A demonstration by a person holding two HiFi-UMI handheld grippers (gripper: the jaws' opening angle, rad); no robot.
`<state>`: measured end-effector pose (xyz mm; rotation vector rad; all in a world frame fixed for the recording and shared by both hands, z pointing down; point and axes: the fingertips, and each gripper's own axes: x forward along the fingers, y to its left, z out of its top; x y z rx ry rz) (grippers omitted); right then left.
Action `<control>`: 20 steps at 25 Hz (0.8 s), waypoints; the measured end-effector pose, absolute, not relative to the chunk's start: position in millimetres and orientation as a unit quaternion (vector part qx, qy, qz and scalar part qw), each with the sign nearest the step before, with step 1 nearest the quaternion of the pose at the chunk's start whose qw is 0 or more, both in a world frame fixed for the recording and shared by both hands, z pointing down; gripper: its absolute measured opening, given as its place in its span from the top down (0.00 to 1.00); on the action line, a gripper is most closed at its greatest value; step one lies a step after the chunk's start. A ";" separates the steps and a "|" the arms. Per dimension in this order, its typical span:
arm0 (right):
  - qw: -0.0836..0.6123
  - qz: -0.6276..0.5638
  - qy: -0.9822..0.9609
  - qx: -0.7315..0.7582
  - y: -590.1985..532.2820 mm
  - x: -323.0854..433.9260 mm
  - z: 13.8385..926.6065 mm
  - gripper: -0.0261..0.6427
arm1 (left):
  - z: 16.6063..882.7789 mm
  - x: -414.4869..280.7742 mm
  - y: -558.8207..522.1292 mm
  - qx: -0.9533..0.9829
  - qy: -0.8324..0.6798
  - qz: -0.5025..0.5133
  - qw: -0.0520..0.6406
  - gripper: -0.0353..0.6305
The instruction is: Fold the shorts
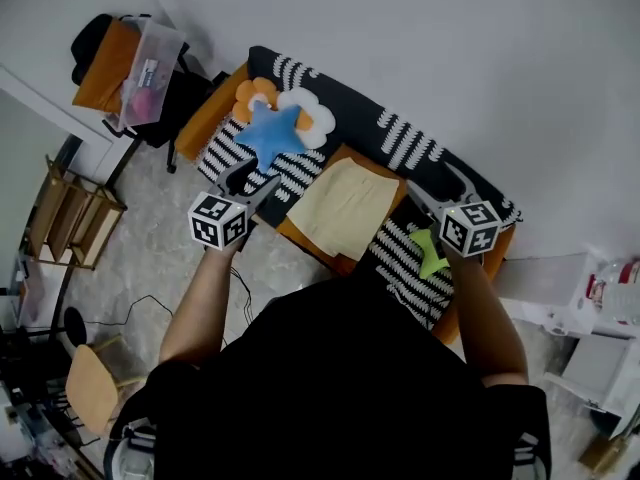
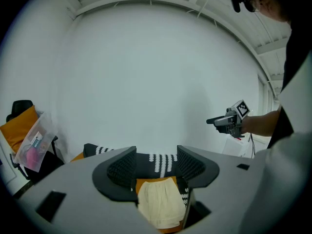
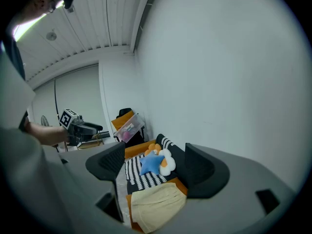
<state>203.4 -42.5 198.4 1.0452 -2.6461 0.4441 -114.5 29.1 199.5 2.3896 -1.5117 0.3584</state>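
The shorts lie flat on the middle of the sofa, long axis running near to far, waistband toward the backrest. The left gripper and right gripper hover on either side, jaws wide and empty.

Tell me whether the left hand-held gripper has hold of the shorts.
No, the left hand-held gripper has its jaws apart and empty; the shorts lie flat beyond them.

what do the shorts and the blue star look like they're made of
The shorts: pale yellow cloth, probably light cotton, matte, with soft gathers at the waistband. The blue star: a plush cushion, likely fabric over stuffing, judging by its rounded, puffy points and matte surface.
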 end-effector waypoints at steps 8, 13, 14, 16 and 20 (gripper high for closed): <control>0.156 0.141 -0.930 0.301 -81.4 219.6 215.9 0.38 | 209.5 -103.5 24.6 0.792 -0.578 0.118 0.157 0.53; 0.175 0.148 -0.936 0.266 -101.7 221.2 237.6 0.38 | 220.5 -102.2 29.1 0.769 -0.604 0.120 0.169 0.53; 0.178 0.150 -0.938 0.259 -104.4 220.4 242.4 0.38 | 223.7 -102.5 30.7 0.765 -0.609 0.121 0.171 0.53; 0.186 0.151 -0.939 0.245 -108.2 219.0 251.8 0.38 | 230.3 -102.3 35.2 0.757 -0.616 0.126 0.177 0.53; 0.200 0.152 -0.941 0.228 -114.3 215.3 266.2 0.39 | 239.4 -104.2 46.1 0.744 -0.628 0.133 0.188 0.53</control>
